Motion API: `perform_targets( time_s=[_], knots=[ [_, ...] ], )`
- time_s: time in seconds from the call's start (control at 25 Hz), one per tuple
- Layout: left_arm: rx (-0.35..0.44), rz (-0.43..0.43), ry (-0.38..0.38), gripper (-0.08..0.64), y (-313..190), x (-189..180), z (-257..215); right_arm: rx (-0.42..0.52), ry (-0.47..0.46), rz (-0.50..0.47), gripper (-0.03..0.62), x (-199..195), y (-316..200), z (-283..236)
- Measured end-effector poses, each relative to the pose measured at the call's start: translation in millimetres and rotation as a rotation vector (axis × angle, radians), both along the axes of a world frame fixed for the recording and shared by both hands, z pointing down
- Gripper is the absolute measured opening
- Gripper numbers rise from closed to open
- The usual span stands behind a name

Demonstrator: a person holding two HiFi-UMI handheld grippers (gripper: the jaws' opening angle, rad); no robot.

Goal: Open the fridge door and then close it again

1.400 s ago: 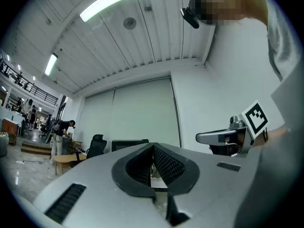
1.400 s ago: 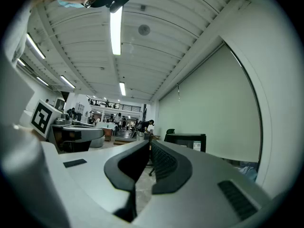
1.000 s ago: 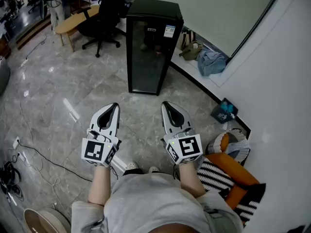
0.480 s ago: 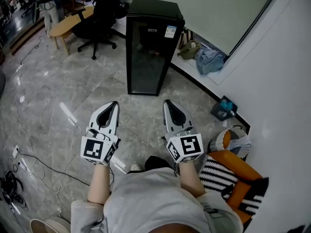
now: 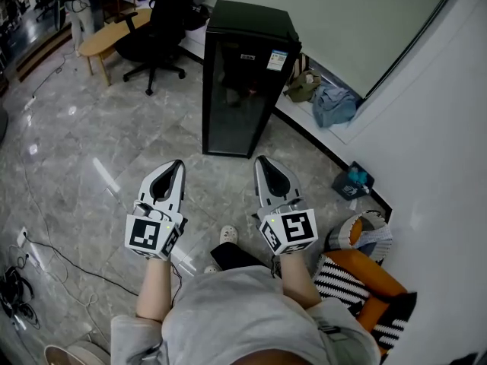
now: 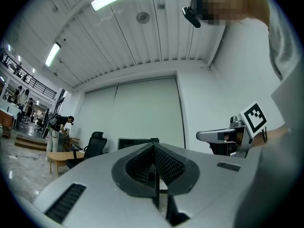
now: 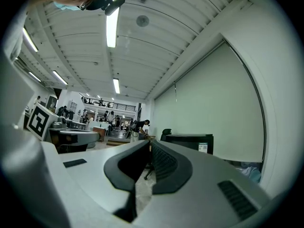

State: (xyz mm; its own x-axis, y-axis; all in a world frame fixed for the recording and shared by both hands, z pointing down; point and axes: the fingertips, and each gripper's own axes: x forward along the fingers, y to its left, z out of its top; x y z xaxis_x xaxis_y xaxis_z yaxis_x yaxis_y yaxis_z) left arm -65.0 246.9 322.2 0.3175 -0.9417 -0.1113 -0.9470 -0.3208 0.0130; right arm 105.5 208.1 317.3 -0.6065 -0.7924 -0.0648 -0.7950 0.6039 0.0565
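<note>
Across most of the head view we've got the grey marble-look tiled floor point(image 5: 84, 150). In the upper middle of the frame stands the tall black fridge with a dark glass door point(image 5: 232, 90). The door sits flush and well apart from us, so we reckon nothing's started yet. Lower centre, the left gripper point(image 5: 179, 166) and right gripper point(image 5: 260, 161) hang side by side, pointing at the fridge, probably just carried ready for the approach. Both sets of jaws are pressed together on nothing, which fits, since there's nothing in reach to grab. A small white label point(image 5: 277, 60) marks the door's top right corner.
</note>
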Motion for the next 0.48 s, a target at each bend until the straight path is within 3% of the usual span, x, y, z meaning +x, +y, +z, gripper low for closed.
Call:
perform_targets(
  time_s=[0.48],
  knots=[
    [-0.007, -0.022, -0.021, 0.015, -103, -4, -4, 0.016, 0.0, -0.063, 0.025, -16, -110, -9]
  ],
)
